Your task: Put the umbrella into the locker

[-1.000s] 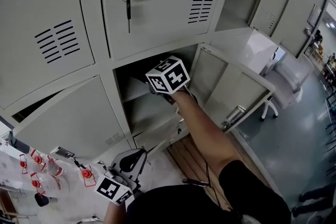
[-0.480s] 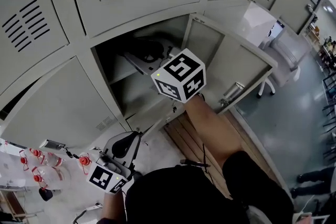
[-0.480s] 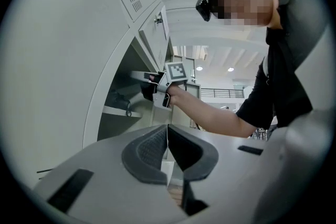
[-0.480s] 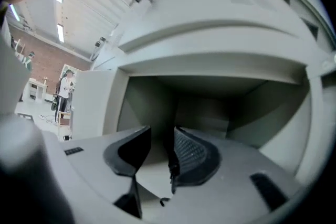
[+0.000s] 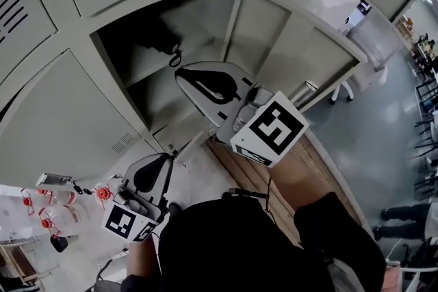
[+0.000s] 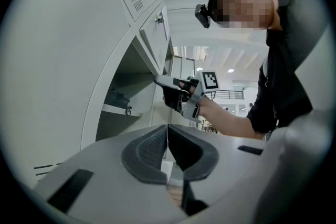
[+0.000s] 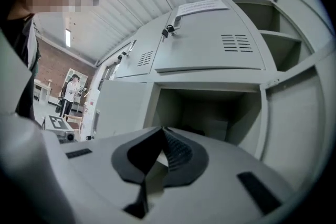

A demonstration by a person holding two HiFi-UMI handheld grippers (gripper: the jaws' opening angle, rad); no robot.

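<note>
The dark folded umbrella (image 5: 161,37) lies on the shelf inside the open locker compartment (image 5: 147,89), and it also shows in the left gripper view as the umbrella (image 6: 117,97). My right gripper (image 5: 189,76) hangs in front of the compartment, outside it and apart from the umbrella. Its jaws have just been closing and now stand shut with nothing between them (image 7: 163,131). My left gripper (image 5: 164,164) is low at the left, shut and empty (image 6: 168,128), pointing toward the lockers. From there I see the right gripper (image 6: 176,93) held out level.
The compartment's door (image 5: 277,44) stands swung open to the right. Closed locker doors (image 5: 68,133) surround the opening. A wooden board (image 5: 239,174) lies on the floor below, a white chair (image 5: 366,31) is at the right, and red-capped bottles (image 5: 48,205) stand at the lower left.
The right gripper has drawn back out of the compartment toward me and shut its jaws. The umbrella stays on the shelf. The left gripper has kept still.
</note>
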